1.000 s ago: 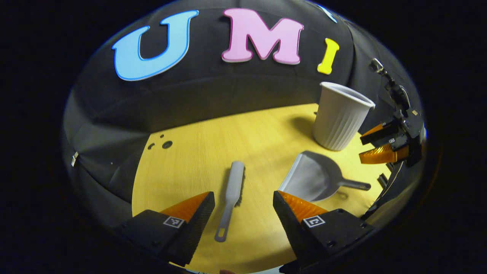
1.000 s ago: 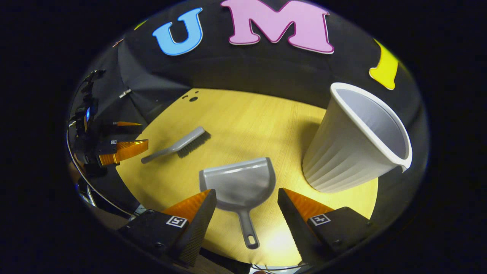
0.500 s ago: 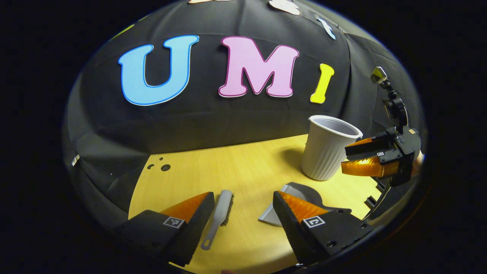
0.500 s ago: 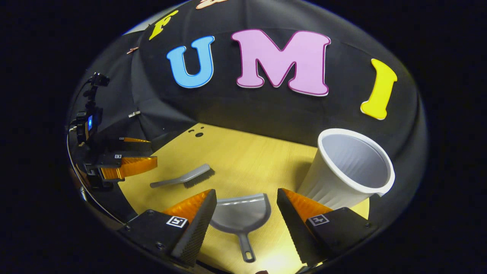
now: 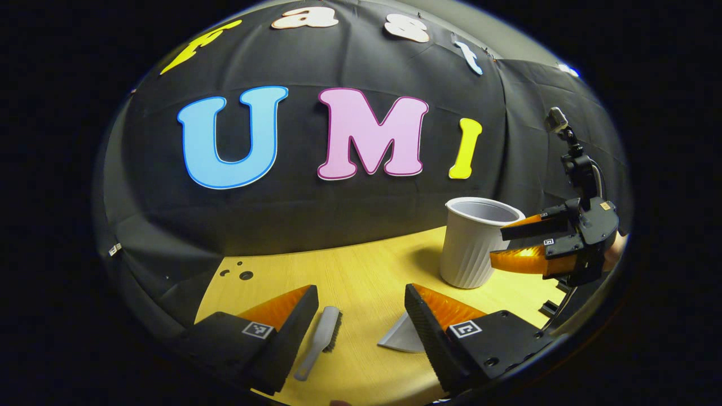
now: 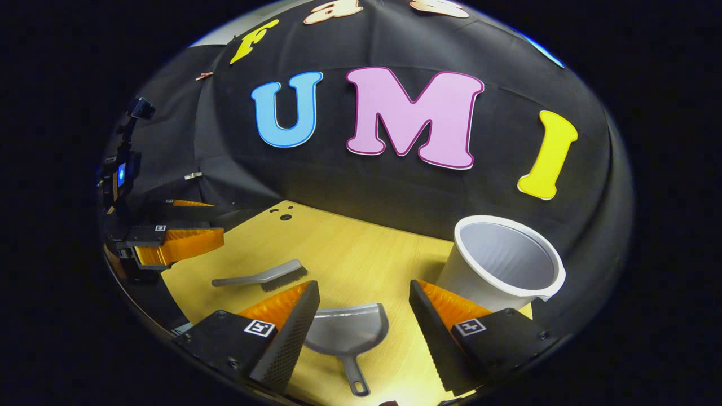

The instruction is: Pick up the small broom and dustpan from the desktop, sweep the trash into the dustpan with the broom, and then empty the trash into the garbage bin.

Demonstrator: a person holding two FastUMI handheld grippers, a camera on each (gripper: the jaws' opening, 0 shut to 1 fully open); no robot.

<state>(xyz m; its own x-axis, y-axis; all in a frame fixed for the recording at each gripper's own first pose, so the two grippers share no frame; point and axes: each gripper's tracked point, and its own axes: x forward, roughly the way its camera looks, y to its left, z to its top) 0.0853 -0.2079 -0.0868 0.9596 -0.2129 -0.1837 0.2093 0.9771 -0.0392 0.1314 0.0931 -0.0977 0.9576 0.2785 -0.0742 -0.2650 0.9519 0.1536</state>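
Note:
A small grey broom lies on the yellow desktop, just in front of my left gripper, which is open and holds nothing. The same broom appears at the left in the right gripper view. A grey dustpan lies flat with its handle toward me, between the fingers of my open right gripper, not gripped. Part of the dustpan shows by the left gripper's right finger. A white ribbed garbage bin stands upright at the right. No trash is visible.
The right gripper hangs beside the bin in the left gripper view. The left gripper shows at the far left in the right gripper view. Small holes mark the desktop's far corner by the black cloth wall.
Both views have tilted upward and drawn back: the broom and dustpan have slid toward the bottom of the views and more of the wall shows. Both grippers stayed open.

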